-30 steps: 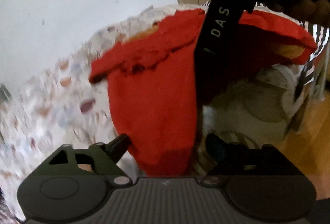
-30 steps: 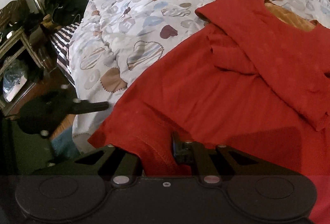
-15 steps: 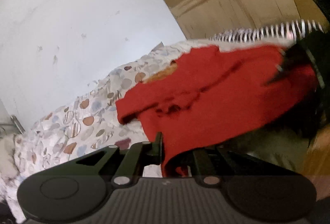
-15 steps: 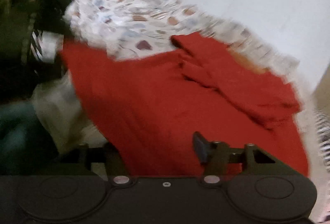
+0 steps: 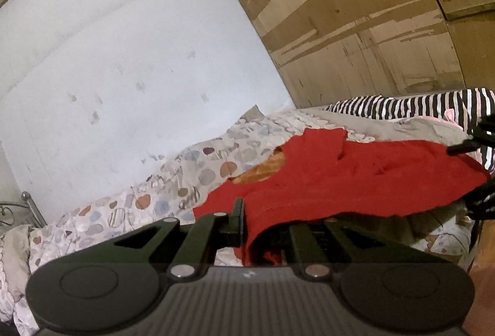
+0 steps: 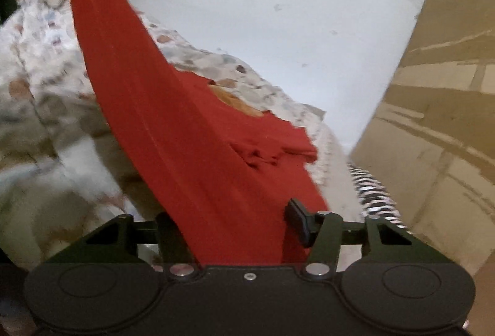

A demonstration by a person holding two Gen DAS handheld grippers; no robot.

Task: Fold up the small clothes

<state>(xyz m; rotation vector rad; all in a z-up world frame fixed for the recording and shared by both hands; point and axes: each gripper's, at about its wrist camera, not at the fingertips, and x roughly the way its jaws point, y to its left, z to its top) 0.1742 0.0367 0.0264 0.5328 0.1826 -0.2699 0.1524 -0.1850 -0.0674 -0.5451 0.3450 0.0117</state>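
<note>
A red garment (image 5: pixel 355 178) lies spread across the bed, over an orange piece (image 5: pixel 266 169). My left gripper (image 5: pixel 260 231) is shut on a bunched corner of its hem and holds that corner raised off the bedding. In the right wrist view the red garment (image 6: pixel 191 135) runs as a taut band from the top left down between the fingers of my right gripper (image 6: pixel 232 227). Those jaws stand apart and are closing, with the cloth's edge between them; the right pad (image 6: pixel 297 221) sits at the cloth's side and the left finger is partly hidden behind the cloth.
A duvet with a pebble pattern (image 5: pixel 139 206) covers the bed. Black-and-white striped cloth (image 5: pixel 417 104) lies at the far end. A wooden wardrobe (image 5: pixel 371 27) stands beyond it, a white wall (image 5: pixel 123 57) runs behind, and a metal bed frame (image 5: pixel 27 203) shows at the left.
The left gripper closed on the red hem and rose with it. The right gripper let go of the cloth, opened, and swung sideways and lower along the garment's edge.
</note>
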